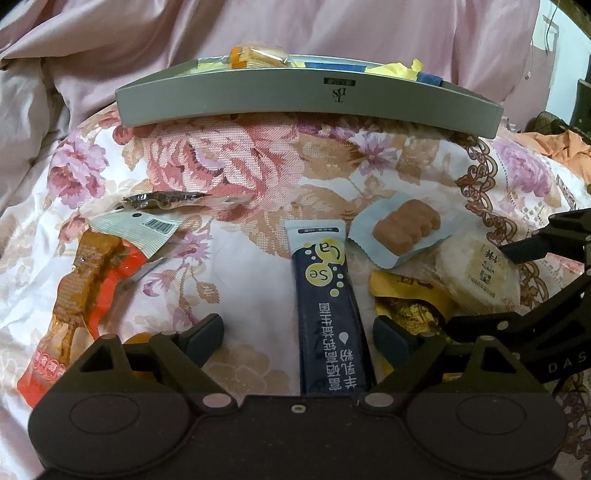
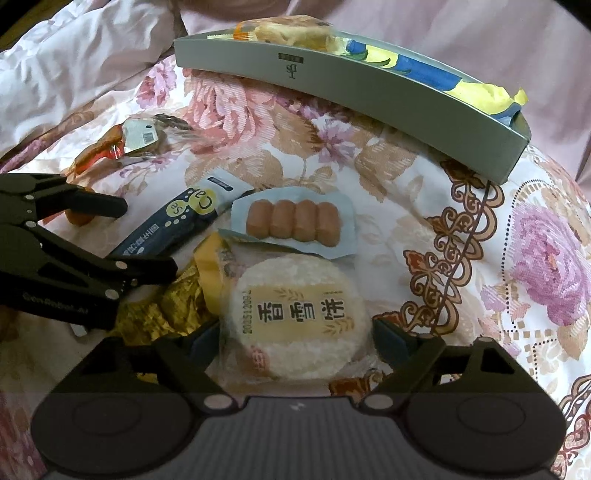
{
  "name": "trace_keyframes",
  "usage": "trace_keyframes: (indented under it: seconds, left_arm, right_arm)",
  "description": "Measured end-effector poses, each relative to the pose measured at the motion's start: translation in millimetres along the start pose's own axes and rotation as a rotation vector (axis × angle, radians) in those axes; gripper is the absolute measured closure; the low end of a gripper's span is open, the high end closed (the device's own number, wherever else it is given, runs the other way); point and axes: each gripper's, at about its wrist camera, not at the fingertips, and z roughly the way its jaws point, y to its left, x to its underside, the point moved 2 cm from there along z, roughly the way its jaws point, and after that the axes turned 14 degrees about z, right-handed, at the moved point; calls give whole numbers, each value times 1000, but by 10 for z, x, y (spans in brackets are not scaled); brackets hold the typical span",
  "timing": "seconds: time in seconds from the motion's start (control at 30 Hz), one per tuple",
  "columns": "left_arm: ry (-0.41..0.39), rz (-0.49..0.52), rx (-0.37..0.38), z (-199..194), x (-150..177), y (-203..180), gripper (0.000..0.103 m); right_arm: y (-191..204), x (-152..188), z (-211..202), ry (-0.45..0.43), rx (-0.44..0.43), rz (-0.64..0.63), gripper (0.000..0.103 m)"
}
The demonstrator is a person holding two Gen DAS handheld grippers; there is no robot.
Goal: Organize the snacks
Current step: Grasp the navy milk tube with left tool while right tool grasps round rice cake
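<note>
A grey box (image 1: 258,99) lies at the far side of the floral bedspread and holds several wrapped snacks; it also shows in the right wrist view (image 2: 369,92). My left gripper (image 1: 297,334) is open, its jaws on either side of a dark blue stick sachet (image 1: 325,295), not closed on it. My right gripper (image 2: 295,339) is open around a round white rice cracker pack (image 2: 299,317). A pale blue pack of brown sausages (image 2: 295,225) lies just beyond the cracker, also seen in the left wrist view (image 1: 402,229). A gold wrapper (image 2: 173,302) lies between the two grippers.
An orange-red snack pack with a barcode flap (image 1: 92,280) lies to the left. A small dark clear wrapper (image 1: 166,201) lies behind it. A pink quilt (image 1: 295,29) rises behind the box. Orange cloth (image 1: 565,151) lies at far right.
</note>
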Motion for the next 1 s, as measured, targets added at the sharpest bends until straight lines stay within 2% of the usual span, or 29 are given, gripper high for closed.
trace_keyframes:
  seconds: [0.2,0.3,0.37,0.47,0.6,0.8,1.0]
  left_arm:
    - [1,15,2,-16,-14,-23,23]
    - [-2,36,8,-31,-31,-52,31]
    - [-4,49,15,-40,-40,-71,46]
    - [2,53,47,-36,-65,-100,64]
    - [6,43,59,-35,-66,-100,66]
    - [14,-29,63,-80,-31,9,73]
    - [22,-27,47,-185,26,25,75]
  right_arm:
    - [7,-2,-1,-5,-8,-2,18]
    - [15,4,-15,-9,-15,-2,22]
    - [24,1,-26,-15,-22,-1,28]
    - [28,-3,-30,-19,-27,3,30]
    - [26,-4,-38,-33,-33,16,31]
    - [37,-17,-59,-64,-37,23,31]
    - [82,-12,-155,-113,-22,-3,31]
